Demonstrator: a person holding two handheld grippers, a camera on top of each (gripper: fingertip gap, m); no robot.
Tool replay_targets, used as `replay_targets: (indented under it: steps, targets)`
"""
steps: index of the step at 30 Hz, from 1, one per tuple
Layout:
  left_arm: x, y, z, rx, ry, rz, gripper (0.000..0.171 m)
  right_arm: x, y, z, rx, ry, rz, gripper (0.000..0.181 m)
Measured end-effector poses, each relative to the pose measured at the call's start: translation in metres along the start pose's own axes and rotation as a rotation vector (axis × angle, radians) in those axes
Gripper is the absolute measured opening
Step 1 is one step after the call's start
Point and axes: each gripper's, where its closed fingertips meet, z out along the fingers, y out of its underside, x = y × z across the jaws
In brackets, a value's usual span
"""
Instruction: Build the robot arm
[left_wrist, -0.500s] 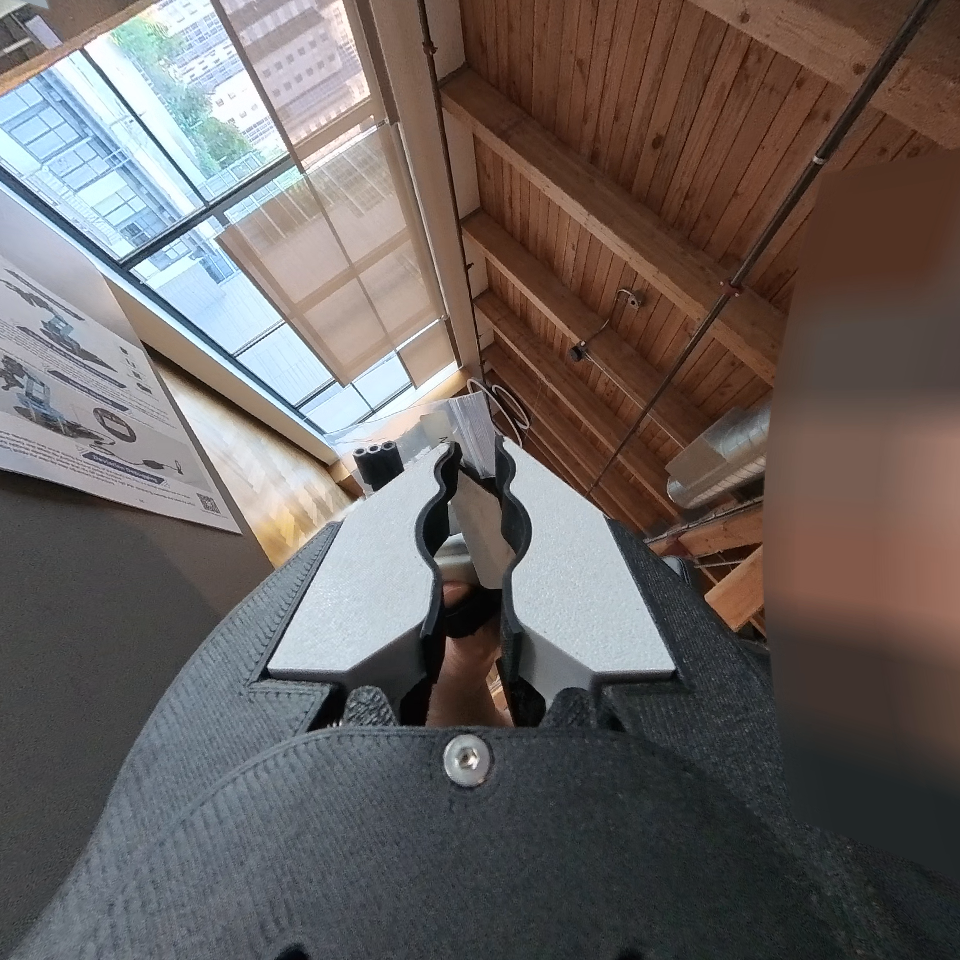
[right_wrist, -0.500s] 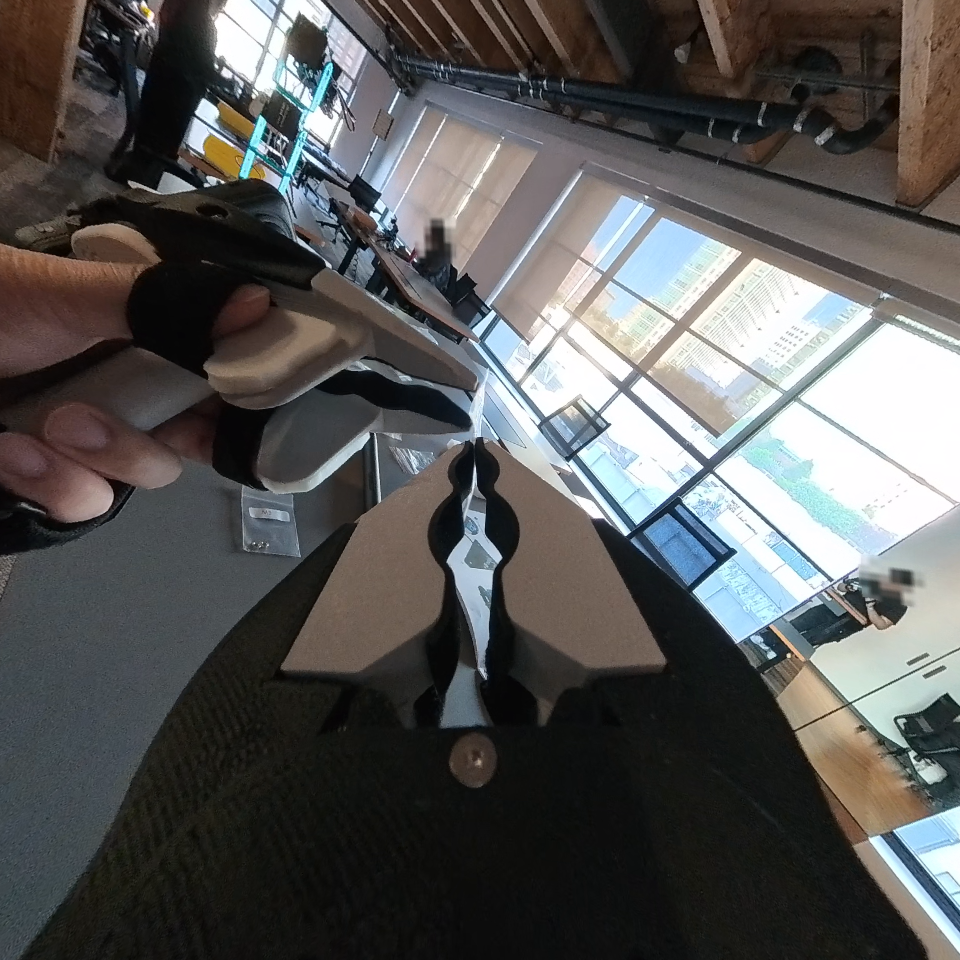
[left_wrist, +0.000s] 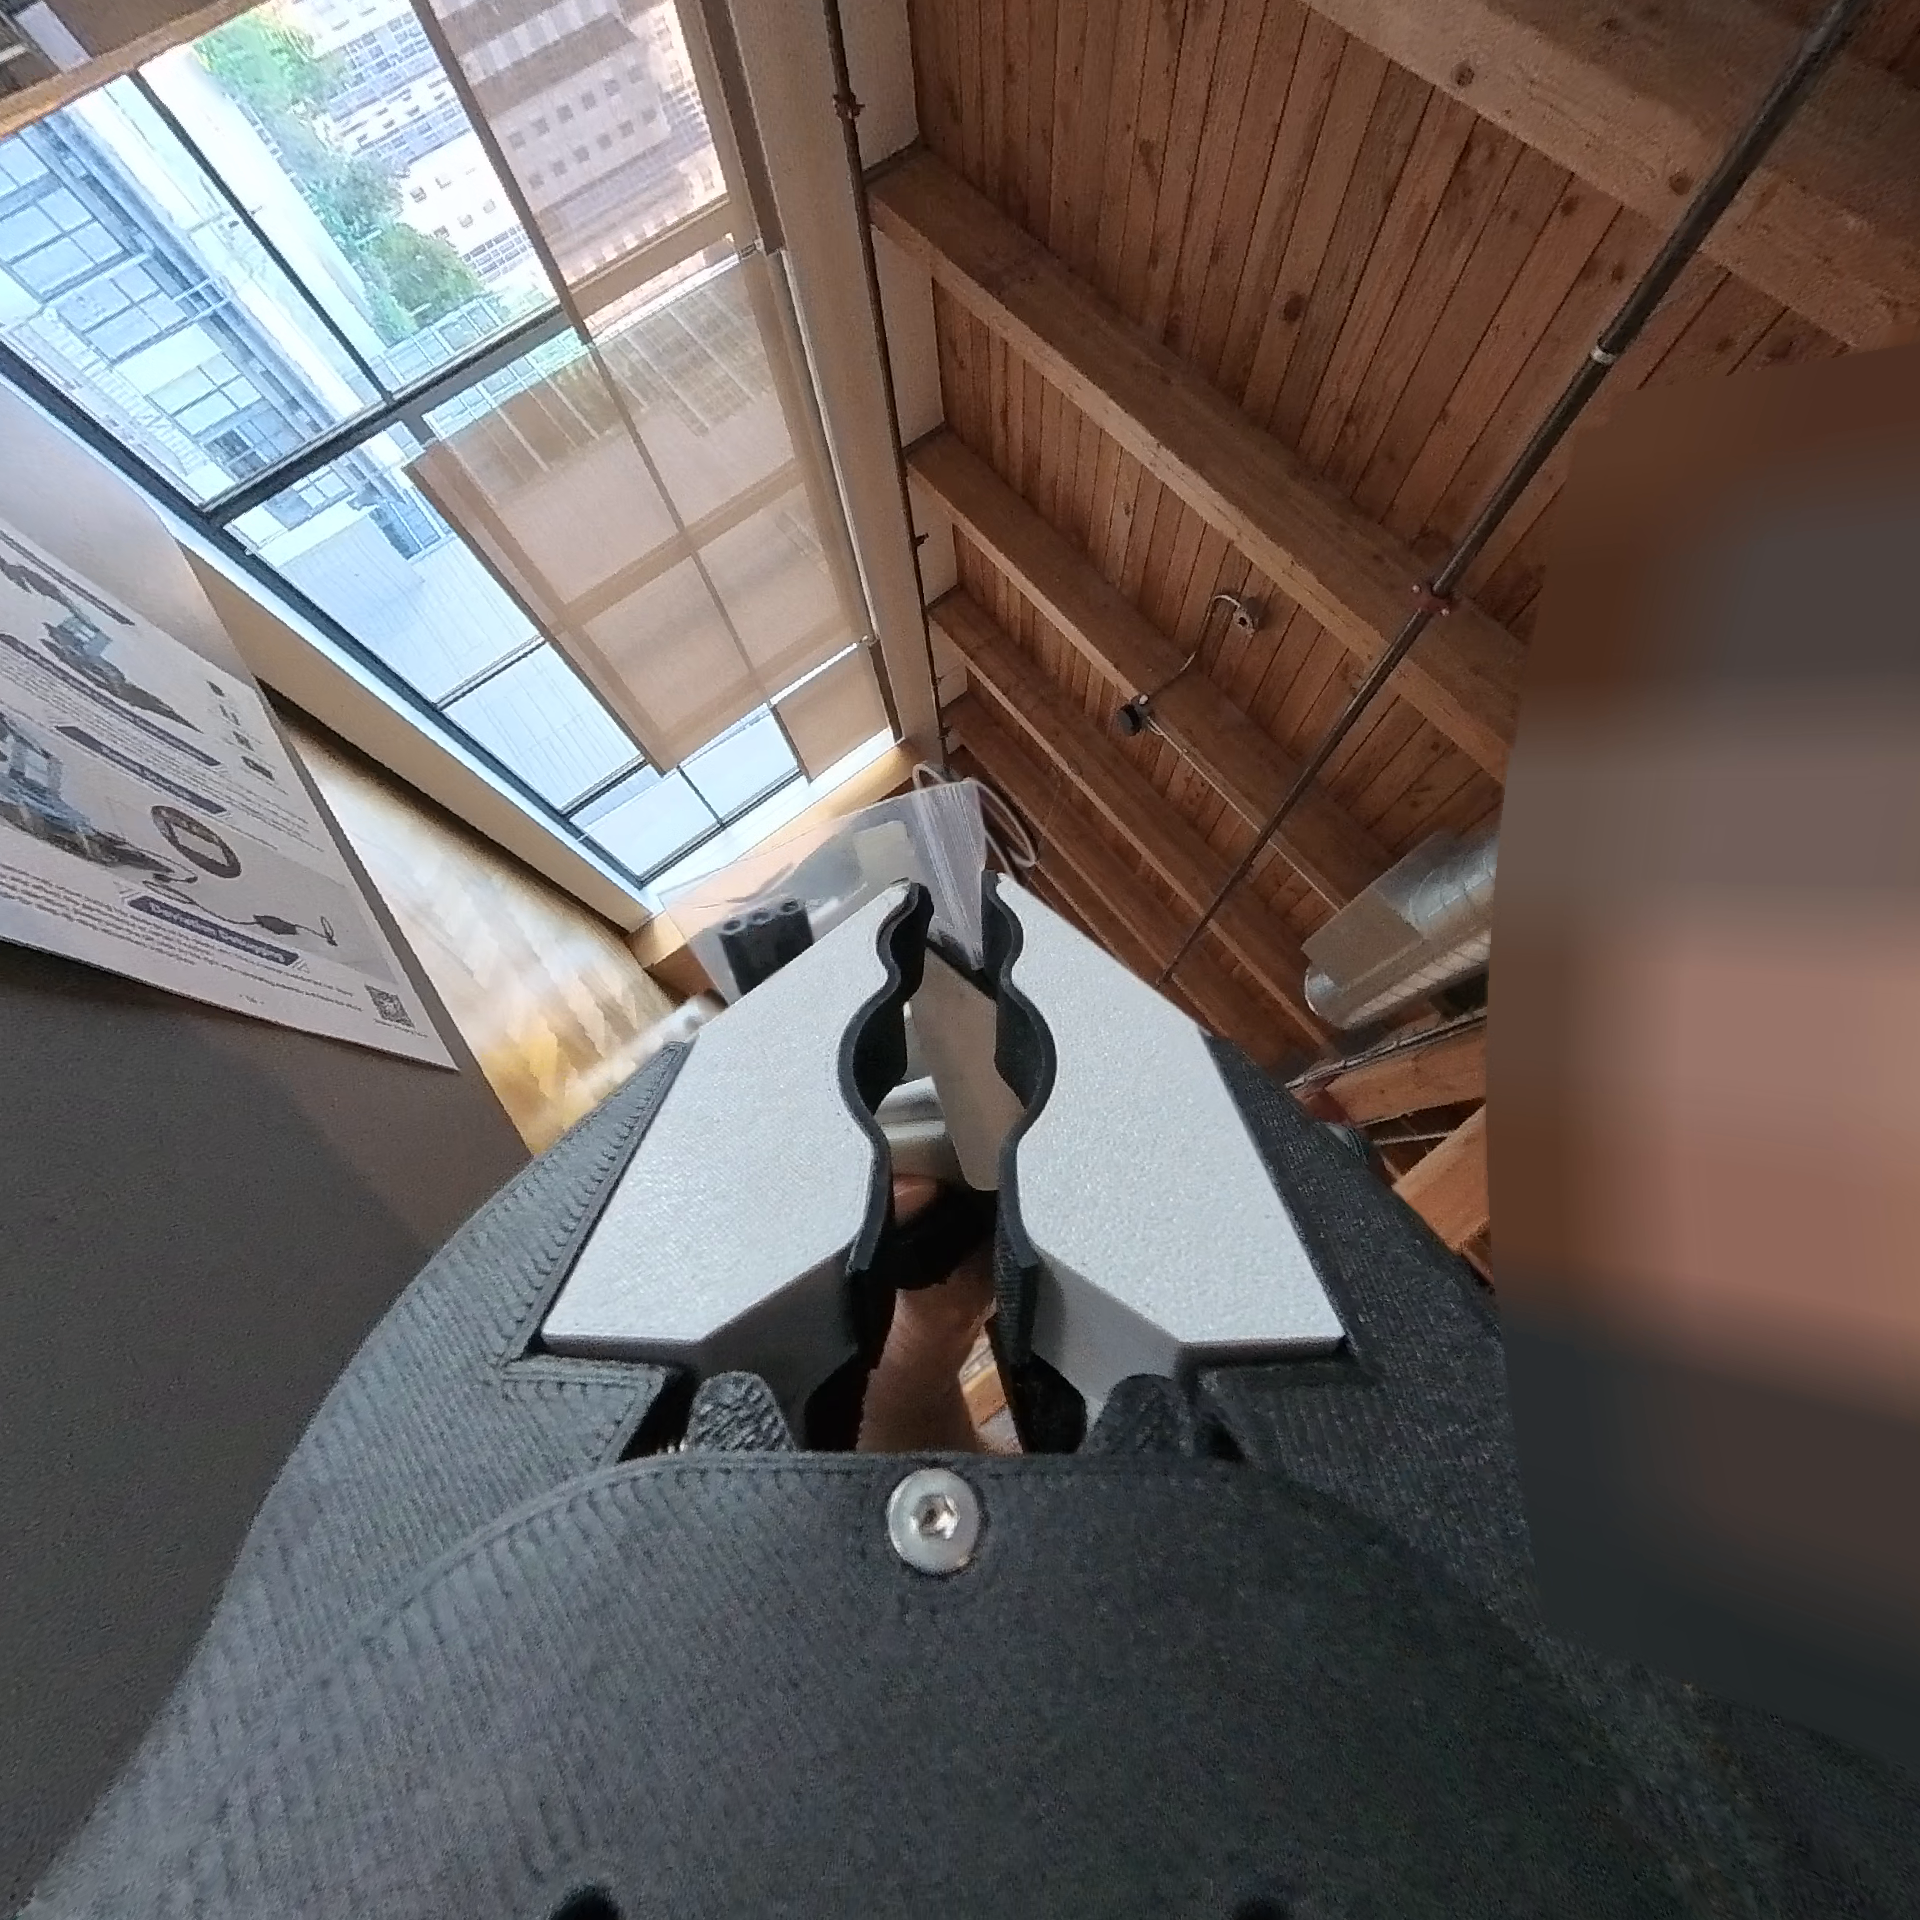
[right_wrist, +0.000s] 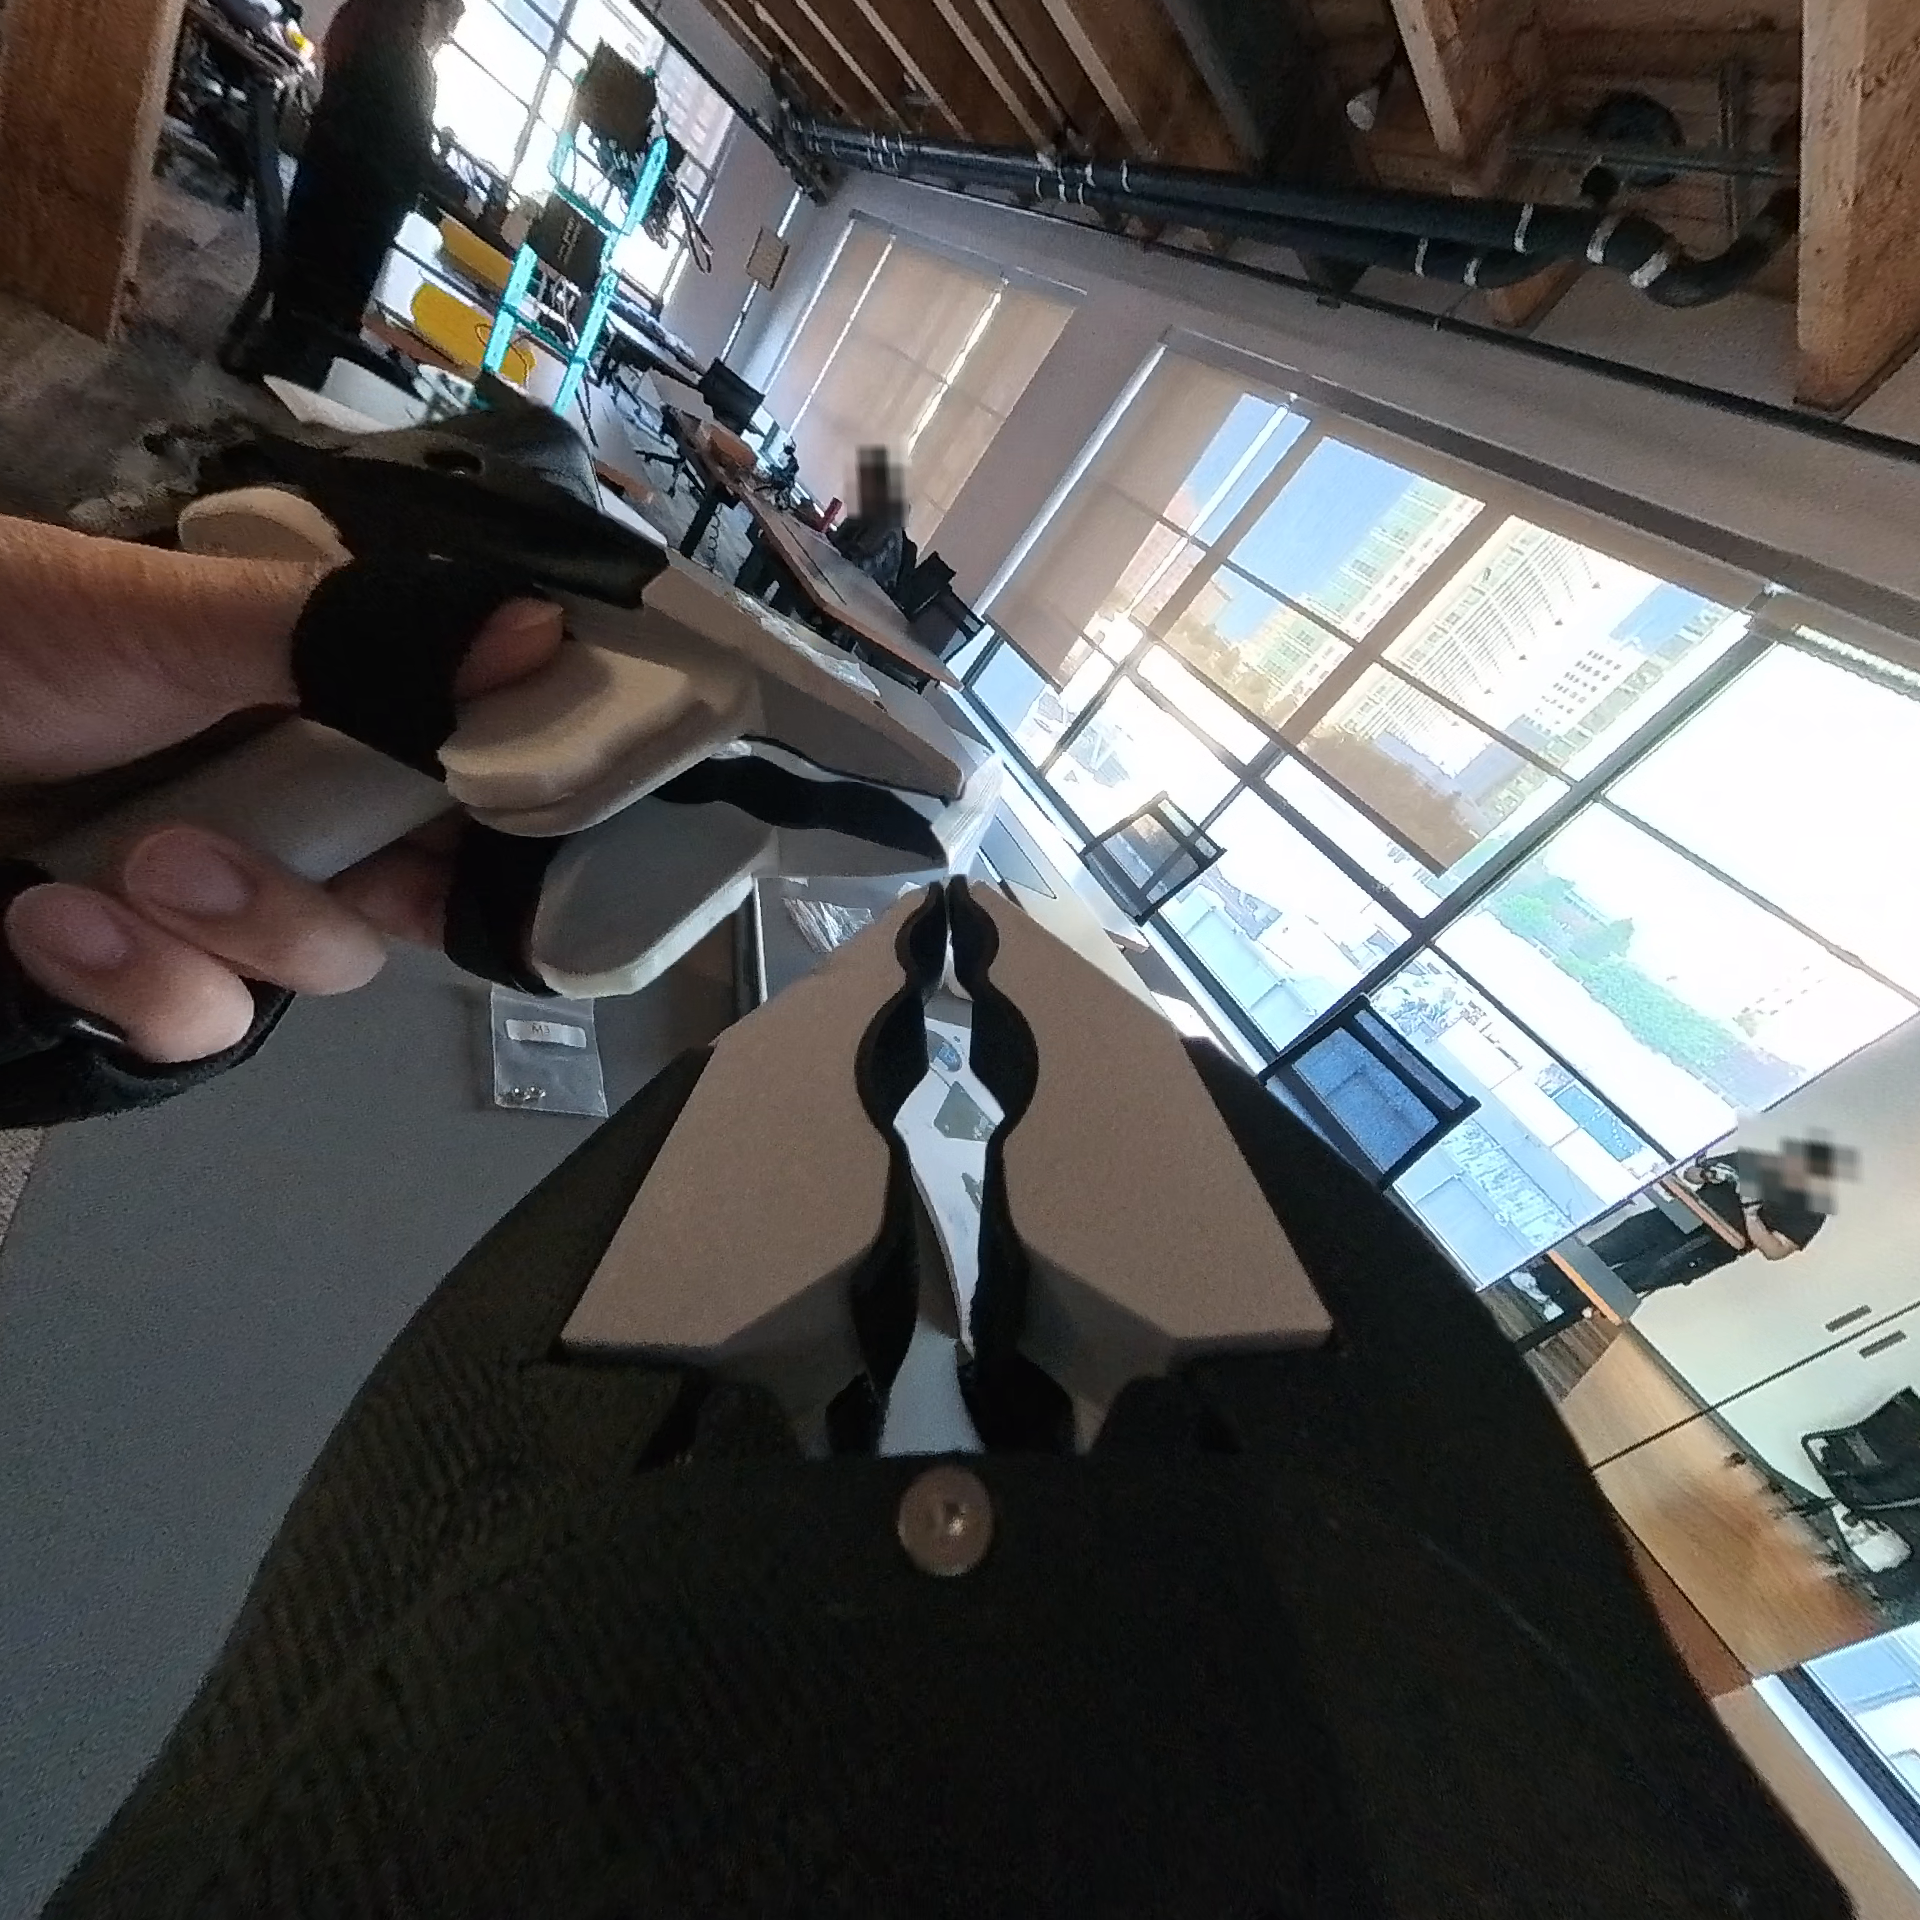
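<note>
My left gripper (left_wrist: 951, 904) points up toward a wooden plank ceiling (left_wrist: 1195, 364) and tall windows (left_wrist: 343, 343). Its jaws are pinched near the tips on a clear plastic bag (left_wrist: 951, 847), whose ribbed edge sticks out just past my fingertips; farther back the wavy black pads stand apart. Beyond the tips, to the left, the bag's film carries a pale label and a small black part (left_wrist: 767, 930); I cannot tell whether the part lies inside the bag. Through the gap behind my pads shows the other gripper's grey finger and a bit of the hand that holds it. Far left of my jaws a printed poster (left_wrist: 156, 810) rests on a dark surface.

My right gripper (right_wrist: 948, 894) has its tips drawn together, and a thin pale sheet of the same bag seems to run between the pads, though I cannot tell for sure that it is clamped. In this view the left gripper sits just above and left of my tips, almost touching, held by a hand (right_wrist: 197, 790) in a black strap. Below it, left of my jaws, a small clear packet (right_wrist: 549, 1047) lies flat on a grey table (right_wrist: 260, 1247). Windows fill the right side.
</note>
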Motion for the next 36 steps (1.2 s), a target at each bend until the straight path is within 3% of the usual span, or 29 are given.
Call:
replay_targets:
  steps: [22,36]
  targets:
    - [-0.033,0.01,-0.018,-0.061,-0.114,-0.034,0.01,-0.025,0.022,0.007,-0.079,-0.045,-0.323,0.0]
    - [-0.049,0.014,-0.025,-0.069,-0.135,-0.078,0.01,-0.034,0.04,0.009,-0.119,-0.093,-0.362,0.0]
